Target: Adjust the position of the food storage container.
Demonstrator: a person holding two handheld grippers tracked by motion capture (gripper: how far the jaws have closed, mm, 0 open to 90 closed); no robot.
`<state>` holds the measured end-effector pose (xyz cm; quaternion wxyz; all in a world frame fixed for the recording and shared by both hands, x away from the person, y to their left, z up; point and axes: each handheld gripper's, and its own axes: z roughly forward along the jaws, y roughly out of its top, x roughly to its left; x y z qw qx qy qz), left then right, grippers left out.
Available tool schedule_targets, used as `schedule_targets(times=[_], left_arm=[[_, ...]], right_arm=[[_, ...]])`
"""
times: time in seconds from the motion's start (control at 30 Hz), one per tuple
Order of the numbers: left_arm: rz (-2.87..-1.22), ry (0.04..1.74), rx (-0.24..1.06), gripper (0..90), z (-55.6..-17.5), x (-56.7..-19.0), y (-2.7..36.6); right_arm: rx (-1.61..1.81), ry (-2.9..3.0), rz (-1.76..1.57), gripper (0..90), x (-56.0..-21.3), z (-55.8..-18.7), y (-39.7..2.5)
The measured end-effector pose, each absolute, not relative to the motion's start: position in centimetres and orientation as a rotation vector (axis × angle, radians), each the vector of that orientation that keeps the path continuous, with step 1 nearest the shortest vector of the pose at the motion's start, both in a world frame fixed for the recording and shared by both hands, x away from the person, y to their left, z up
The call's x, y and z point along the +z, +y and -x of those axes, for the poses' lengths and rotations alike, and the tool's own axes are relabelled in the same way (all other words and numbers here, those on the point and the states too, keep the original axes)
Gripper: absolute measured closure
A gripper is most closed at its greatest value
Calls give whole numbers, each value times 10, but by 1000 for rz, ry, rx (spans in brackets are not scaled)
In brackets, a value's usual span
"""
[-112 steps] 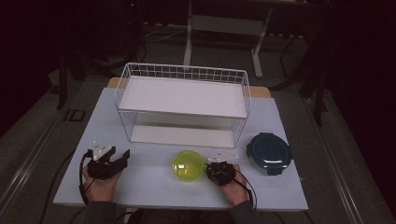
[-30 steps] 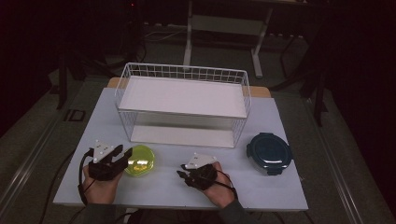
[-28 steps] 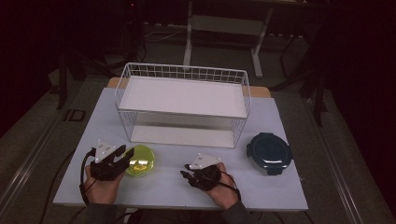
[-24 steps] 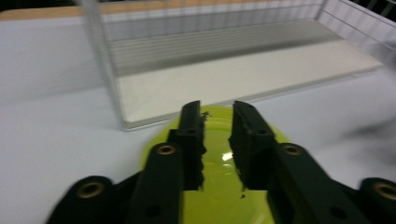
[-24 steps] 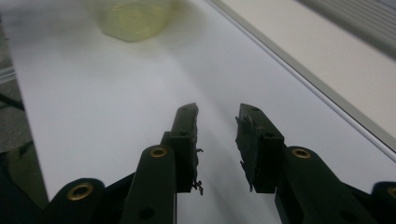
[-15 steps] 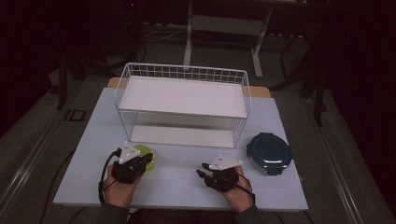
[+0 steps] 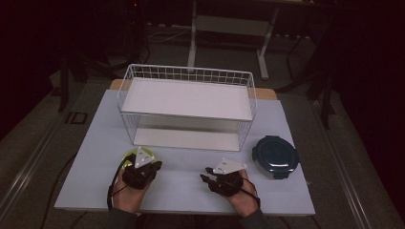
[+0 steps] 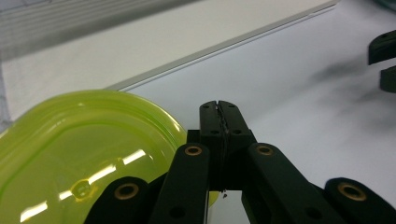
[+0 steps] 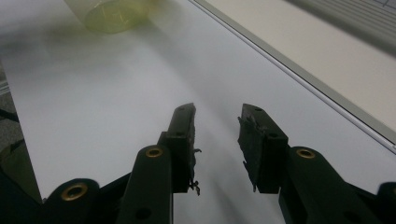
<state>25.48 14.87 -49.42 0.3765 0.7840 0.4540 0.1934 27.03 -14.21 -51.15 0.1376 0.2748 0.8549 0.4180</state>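
Bench [image 7: 186,171]: pale grey-white. Wire basket [image 7: 187,106]: white, grid pattern. Lid [image 8: 79,158]: translucent yellow-green. Round container [image 7: 275,156]: dark blue. Both hand-held grippers: black, brass-coloured rivets.

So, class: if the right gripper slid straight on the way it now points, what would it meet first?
Probably the yellow bowl. The right gripper, jaws open, faces bare table, and the bowl sits a little left of its line, so it might pass beside it.

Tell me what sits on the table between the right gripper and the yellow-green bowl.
Nothing visible. From the right gripper, with its fingers apart, bare white table runs up to the yellow-green bowl. The left gripper sits at the bowl's near edge.
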Motion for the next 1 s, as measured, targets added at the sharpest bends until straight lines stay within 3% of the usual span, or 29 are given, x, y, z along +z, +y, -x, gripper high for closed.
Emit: schedule_targets(times=[0.67, 1.0], left_arm=[[-1887, 1352, 515, 900, -255, -496, 205], [-1890, 1371, 512, 895, -254, -498, 208]], right_arm=[[1214, 2473, -794, 654, -510, -270, -144], [1215, 2467, -795, 645, -510, -271, -147]])
